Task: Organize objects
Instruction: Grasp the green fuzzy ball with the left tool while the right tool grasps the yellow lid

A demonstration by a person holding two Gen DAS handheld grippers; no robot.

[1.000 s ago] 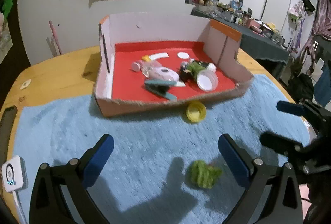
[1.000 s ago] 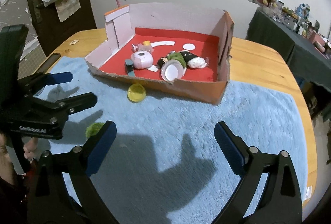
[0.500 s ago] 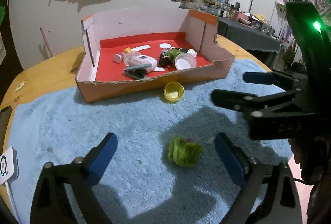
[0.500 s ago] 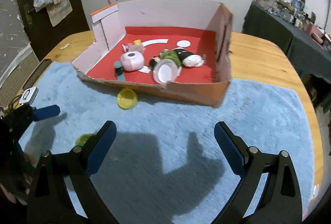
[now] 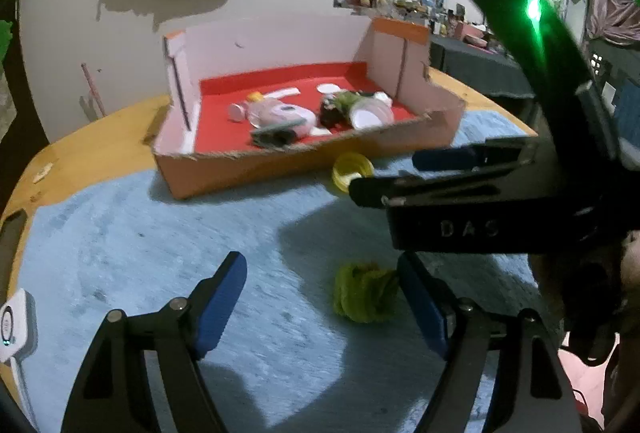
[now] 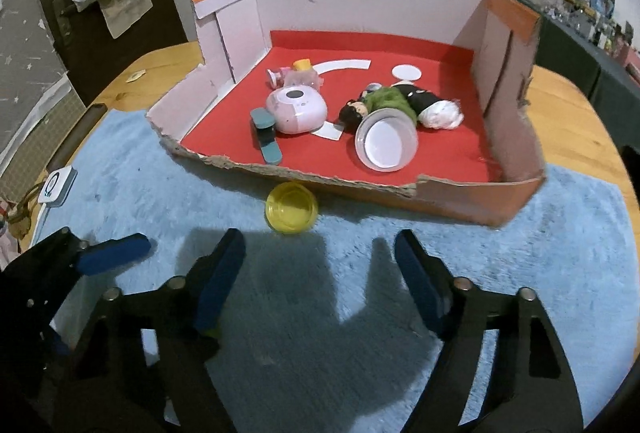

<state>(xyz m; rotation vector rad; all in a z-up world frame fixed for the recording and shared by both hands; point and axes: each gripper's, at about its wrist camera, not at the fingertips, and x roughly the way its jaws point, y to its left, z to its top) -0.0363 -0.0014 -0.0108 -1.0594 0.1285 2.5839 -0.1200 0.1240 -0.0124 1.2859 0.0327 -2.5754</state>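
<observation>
The blue rug point(image 5: 160, 253) keeps loose bits from rolling, and the cardboard box point(image 6: 508, 193) on it already holds most of the toys. Only the yellow cup point(image 6: 291, 207), up against the box front, and the green scrunchie point(image 5: 366, 291) are out. My left gripper point(image 5: 320, 305) is closing around the scrunchie, not pinching yet; my right gripper point(image 6: 320, 281) is closing on nothing near the cup. The scrunchie shows only on the left camera.

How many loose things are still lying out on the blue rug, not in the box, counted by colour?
Yellow: 1, the yellow cup on the blue rug against the front wall of the cardboard box.
Green: 1, the crumpled green cloth.
Total: 2.
</observation>
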